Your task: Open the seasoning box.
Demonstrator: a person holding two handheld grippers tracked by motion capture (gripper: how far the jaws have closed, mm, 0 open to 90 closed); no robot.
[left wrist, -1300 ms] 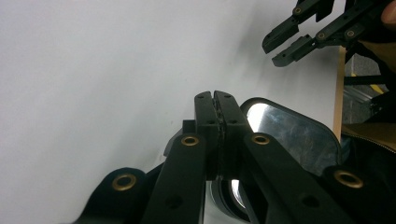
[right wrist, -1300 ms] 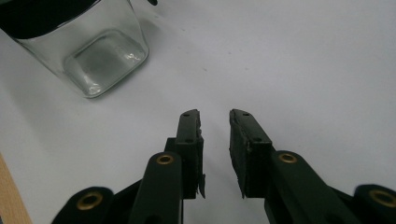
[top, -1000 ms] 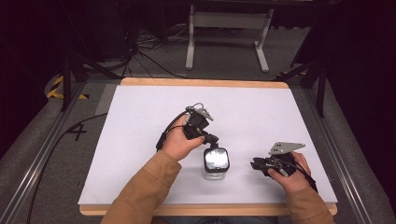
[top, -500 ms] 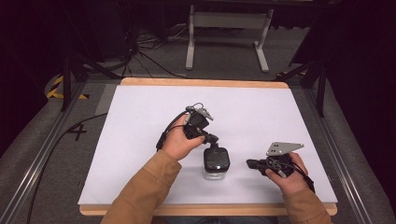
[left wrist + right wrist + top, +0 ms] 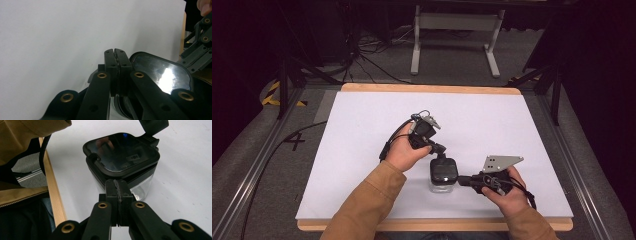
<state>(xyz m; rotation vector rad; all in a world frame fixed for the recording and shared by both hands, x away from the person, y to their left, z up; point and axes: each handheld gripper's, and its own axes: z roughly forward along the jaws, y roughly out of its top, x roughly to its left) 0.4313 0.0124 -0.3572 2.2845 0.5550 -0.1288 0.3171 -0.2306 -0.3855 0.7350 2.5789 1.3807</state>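
Clear container point(image 5: 443, 176) with black lid sits upright on the white bench point(image 5: 362, 150), near the front edge, between both hands. Left claw point(image 5: 439, 149) clenched, empty, tips at the lid's far edge. Right claw point(image 5: 464, 180) also clenched, empty, tips just beside the container's right wall; can't tell if touching.

Bright table point(image 5: 362, 125), dark surround; glare on lid point(image 5: 165, 75).

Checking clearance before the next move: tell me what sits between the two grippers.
In the high view, a clear container with a black lid sits between the left gripper and the right gripper; both have closed jaws at it.
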